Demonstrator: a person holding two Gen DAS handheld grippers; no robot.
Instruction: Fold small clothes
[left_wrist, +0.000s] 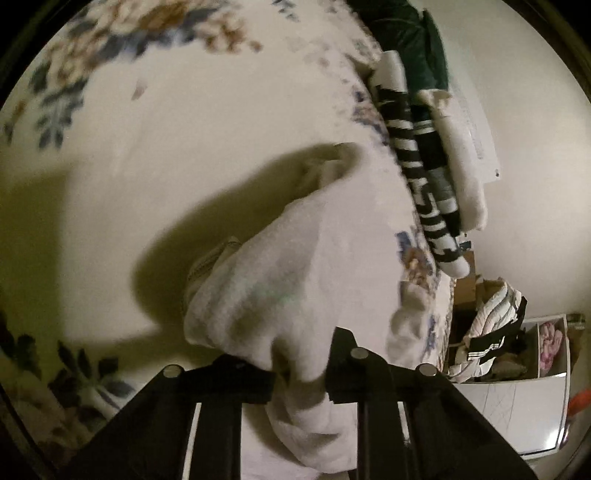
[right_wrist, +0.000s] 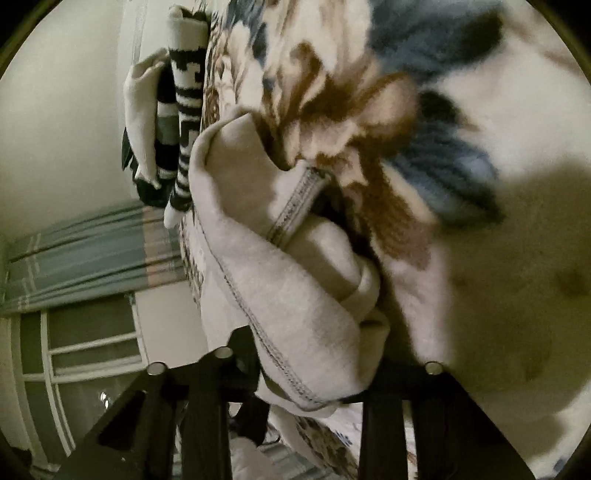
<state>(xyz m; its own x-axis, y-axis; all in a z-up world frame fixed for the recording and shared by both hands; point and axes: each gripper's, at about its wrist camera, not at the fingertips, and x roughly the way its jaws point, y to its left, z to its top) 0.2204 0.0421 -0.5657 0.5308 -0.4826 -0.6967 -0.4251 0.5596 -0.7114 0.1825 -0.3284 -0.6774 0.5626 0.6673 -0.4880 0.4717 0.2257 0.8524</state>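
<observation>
Both grippers are clamped on the same white garment (left_wrist: 258, 295), which is bunched up over the floral blanket (left_wrist: 184, 122). The left gripper (left_wrist: 301, 380) pinches a thick fold of it, the right gripper (right_wrist: 306, 384) holds its stitched hem. Along the blanket's edge sits a stack of folded clothes (left_wrist: 424, 166): black-and-white stripes, something dark green, a white piece. Beyond the edge there's a box of laundry (left_wrist: 491, 325). In the right view, a striped curtain (right_wrist: 92, 251) and a window (right_wrist: 85, 350).
</observation>
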